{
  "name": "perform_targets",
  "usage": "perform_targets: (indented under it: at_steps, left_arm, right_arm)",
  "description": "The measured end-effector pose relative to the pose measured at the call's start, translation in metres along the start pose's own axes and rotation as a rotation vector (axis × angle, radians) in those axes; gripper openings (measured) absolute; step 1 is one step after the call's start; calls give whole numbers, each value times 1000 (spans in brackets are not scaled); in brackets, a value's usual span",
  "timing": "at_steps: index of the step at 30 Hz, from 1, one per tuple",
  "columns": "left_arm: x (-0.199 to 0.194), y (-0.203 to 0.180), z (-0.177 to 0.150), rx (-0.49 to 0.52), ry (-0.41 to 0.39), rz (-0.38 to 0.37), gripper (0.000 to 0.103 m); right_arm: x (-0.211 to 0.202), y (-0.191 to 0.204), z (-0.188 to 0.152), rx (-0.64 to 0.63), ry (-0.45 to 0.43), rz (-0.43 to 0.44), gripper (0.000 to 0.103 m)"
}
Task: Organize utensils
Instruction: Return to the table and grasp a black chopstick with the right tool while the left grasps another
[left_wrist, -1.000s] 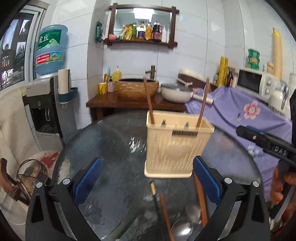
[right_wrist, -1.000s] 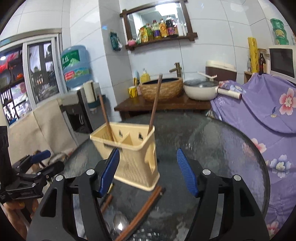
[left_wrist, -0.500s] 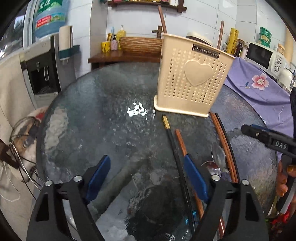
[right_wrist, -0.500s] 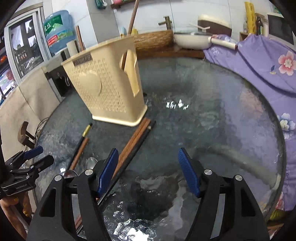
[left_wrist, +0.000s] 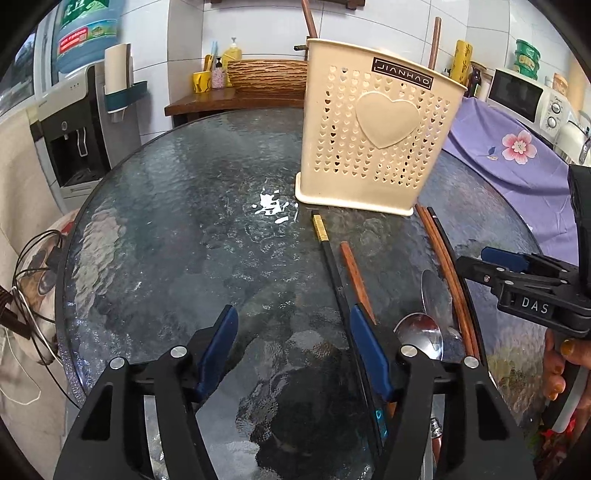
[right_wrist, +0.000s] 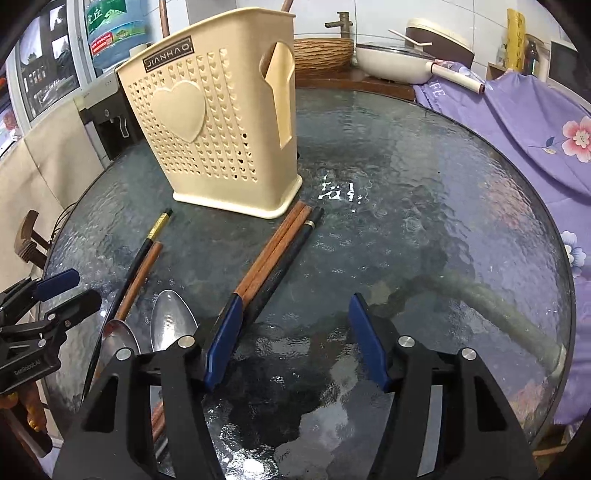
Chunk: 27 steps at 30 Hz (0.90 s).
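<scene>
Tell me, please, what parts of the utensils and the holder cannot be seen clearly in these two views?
- Spoon handles: both views, hidden under the gripper bodies.
- Near ends of the chopsticks on the table: right wrist view, behind the right gripper finger; left wrist view, behind the left gripper.
- Inside of the holder: both views, walls hide it; only two stick tops show.
- Those tops: cut off by the upper edge.

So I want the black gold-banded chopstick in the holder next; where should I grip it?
Take the black gold-banded chopstick mid-shaft from above, fingers across it. It lies flat on the glass table, with a brown chopstick close alongside, so grip near the band.
</scene>
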<state>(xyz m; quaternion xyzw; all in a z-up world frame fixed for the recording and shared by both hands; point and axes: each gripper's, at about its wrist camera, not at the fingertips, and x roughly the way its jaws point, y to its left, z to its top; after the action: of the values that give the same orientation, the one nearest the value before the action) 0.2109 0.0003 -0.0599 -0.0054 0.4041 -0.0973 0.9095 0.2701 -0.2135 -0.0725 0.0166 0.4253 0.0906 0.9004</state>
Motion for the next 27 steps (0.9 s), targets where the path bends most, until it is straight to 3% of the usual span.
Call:
perform_targets:
  at_steps: [7,20,27]
  left_arm:
    - [6,-7,4,23,15,0,58]
    - [17,-17,4,48,41,9,54]
    - [25,-20,12,79,45,45,53]
  right_arm:
    - [5,-4,4,-6,24,-8,59]
    - [13,-16,13,-25,49,-61,46]
    - [24,-16,24,-40,47,-89,44]
